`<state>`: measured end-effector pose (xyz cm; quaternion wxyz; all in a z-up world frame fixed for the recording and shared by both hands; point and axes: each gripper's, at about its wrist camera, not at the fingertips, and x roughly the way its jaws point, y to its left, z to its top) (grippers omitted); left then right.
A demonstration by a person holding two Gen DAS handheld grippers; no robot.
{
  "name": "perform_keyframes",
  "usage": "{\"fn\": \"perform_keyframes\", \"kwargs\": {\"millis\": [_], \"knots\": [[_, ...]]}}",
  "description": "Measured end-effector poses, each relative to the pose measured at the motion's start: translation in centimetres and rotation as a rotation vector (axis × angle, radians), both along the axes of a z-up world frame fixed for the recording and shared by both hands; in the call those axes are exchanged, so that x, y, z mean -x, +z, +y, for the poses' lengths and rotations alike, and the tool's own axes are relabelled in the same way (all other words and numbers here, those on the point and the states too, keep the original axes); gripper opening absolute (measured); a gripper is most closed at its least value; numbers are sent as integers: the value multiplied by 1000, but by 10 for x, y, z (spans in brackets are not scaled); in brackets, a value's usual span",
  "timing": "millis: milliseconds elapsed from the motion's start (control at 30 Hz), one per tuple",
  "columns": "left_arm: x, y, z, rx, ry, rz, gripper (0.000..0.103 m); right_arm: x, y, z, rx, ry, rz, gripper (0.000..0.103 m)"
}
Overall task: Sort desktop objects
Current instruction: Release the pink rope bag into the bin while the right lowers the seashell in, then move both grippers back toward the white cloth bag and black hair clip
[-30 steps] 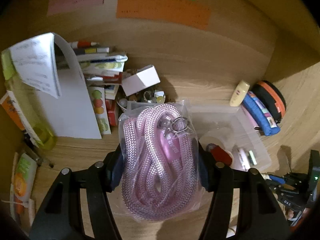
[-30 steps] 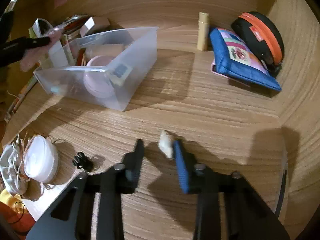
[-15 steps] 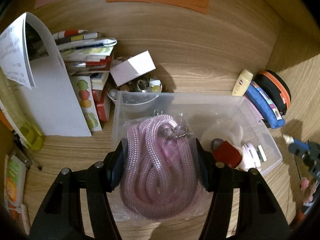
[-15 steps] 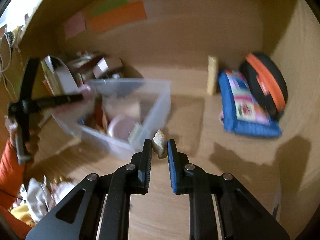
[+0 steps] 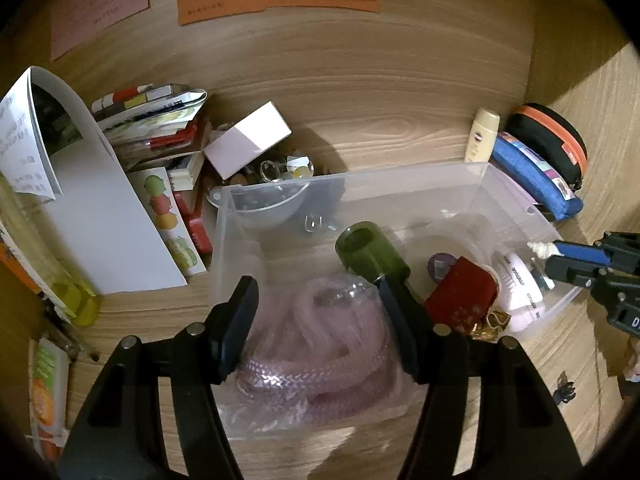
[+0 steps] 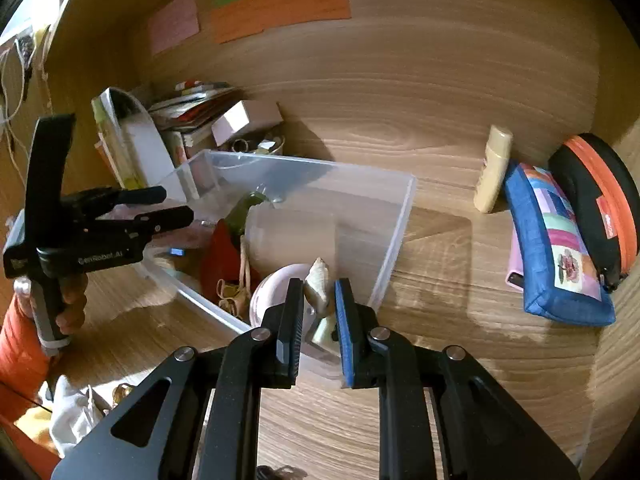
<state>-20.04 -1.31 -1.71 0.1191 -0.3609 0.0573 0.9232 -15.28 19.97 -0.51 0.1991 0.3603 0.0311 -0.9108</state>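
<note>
We have the left gripper [image 5: 316,320] spread wide over the clear bin [image 5: 400,178], and the bagged pink rope [image 5: 316,352] lies loose inside the bin below its jaws, apparently not pinched. Our right gripper [image 6: 318,312] is pressed onto a small pale shell [image 6: 318,280], held just above the bin's near corner. The shell looks smooth and tapered, so we judge it could squirt out of the pads if we tilt or loosen unevenly, landing on the table [image 6: 440,340] instead of in the bin. Our two grippers are near each other over one bin, so we risk a knock. The bag's slack plastic might snag the left jaws as we lift away.
</note>
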Motion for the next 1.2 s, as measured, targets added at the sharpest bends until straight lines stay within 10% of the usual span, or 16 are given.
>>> {"fn": "perform_keyframes", "kwargs": {"millis": [567,800,1200], "knots": [[-29,12,-1,14,5,9,72,-16,6,0,-5,-31,12,24],[-69,28,-7,40,-6,56,90,-43,14,1,-24,-33,57,58],[-150,26,-27,5,-32,-10,95,-91,-2,10,-47,24,-5,59]]}}
